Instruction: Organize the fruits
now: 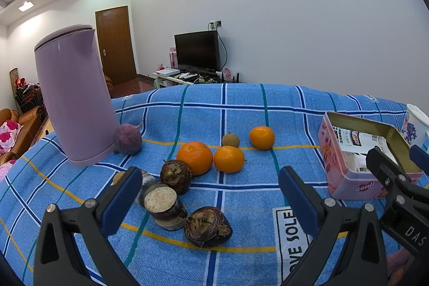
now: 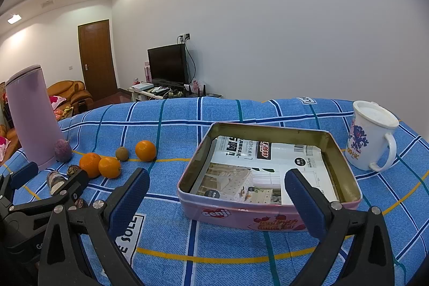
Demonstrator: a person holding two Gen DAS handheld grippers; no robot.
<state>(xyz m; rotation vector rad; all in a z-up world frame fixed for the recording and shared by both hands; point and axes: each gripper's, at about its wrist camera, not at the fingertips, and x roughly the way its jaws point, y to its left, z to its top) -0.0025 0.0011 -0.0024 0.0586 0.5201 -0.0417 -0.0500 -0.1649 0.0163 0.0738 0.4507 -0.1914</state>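
My left tongs (image 1: 210, 195) hang spread wide above the blue checked cloth (image 1: 241, 109), holding nothing. My right tongs (image 2: 217, 190) are likewise spread and bare, poised just before the pink tin (image 2: 241, 213).

The fruit lies loose on the cloth to the tin's left: three oranges, the largest (image 1: 195, 157) touching a second (image 1: 229, 159), the third (image 1: 262, 137) a little apart; a small brown fruit (image 1: 230, 139) between them; a purple round one (image 1: 127, 138) against the foot of the lilac kettle (image 1: 72, 95); and three dark, rough pieces, two whole (image 1: 176, 176) (image 1: 207, 226) and one cut (image 1: 162, 205), nearest my left tongs.

The tin stands open, holding only a printed sheet (image 2: 268, 168) (my likely destination for the fruit, judging by the task). A white mug (image 2: 371, 136) stands to its right.

To do this step well, I judge I should lower the left tongs over the nearest dark piece, centre it between the pads, and close gently across its widest part, since round fruit may roll on soft cloth. The kettle stands close; I should keep clear of it.
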